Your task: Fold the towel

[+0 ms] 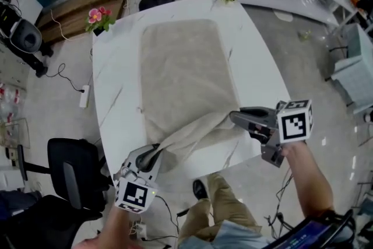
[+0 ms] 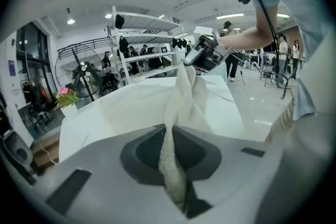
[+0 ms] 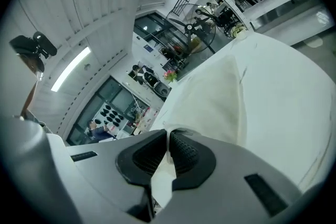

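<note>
At the near edge of the white marble-patterned tabletop (image 1: 116, 84), my left tongs (image 1: 156, 153) are clamped on one near corner of the beige terry towel (image 1: 180, 67), at seven o'clock in the head view. My right tongs (image 1: 234, 117) pinch the other near corner at four o'clock. Between them the lifted hem sags like a rope, and the rest of the towel lies flat toward twelve. The left bite looks bunched, so I can't be sure it holds the true corner. I'd spread my hands to tauten the hem, then carry both corners level toward twelve and match them to the far edge.
</note>
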### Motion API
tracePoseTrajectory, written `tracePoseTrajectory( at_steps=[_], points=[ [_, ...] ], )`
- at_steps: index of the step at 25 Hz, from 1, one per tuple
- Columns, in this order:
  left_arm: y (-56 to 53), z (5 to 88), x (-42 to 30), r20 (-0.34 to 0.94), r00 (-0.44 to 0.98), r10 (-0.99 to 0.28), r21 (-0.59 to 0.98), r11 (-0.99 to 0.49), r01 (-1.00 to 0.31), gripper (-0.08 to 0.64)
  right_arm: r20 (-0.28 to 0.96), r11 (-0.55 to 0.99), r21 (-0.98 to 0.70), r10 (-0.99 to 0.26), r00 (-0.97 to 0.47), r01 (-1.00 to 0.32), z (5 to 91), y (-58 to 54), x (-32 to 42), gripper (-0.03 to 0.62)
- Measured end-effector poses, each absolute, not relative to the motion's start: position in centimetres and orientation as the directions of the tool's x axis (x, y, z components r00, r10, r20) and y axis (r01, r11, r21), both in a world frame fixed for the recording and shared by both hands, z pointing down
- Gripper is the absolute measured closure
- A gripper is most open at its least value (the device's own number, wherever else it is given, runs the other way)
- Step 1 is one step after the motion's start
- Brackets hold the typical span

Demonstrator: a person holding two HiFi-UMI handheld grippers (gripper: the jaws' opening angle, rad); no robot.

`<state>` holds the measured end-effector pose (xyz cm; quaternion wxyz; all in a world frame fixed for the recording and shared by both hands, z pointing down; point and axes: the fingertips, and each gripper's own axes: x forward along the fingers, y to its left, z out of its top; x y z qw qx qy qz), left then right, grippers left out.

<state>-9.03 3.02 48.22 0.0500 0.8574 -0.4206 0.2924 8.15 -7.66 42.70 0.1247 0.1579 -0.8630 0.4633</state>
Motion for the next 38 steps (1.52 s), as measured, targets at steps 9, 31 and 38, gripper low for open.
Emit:
tracePoseTrajectory(
  at_steps=[9, 31, 38],
  points=[
    [-4.2, 48.3, -13.6, 0.563, 0.458, -0.688, 0.036, -0.533, -0.845, 0.276, 0.512, 0.638, -0.629, -0.089, -0.855, -0.443, 46.4, -11.5, 8.0, 0.394],
    [2.9, 46.6, -11.8, 0.615, 0.477, -0.628, -0.104, -0.665, -0.740, 0.267, 0.753, 0.588, 0.608, -0.216, -0.621, 0.533, 46.6, -11.7, 4.0, 0.405],
    [5.3, 47.3, -11.9, 0.689, 0.466, -0.555, -0.179, -0.753, -0.634, 0.264, 0.815, 0.561, 0.548, -0.189, -0.548, 0.621, 48.6, -12.1, 4.2, 0.440]
  ],
)
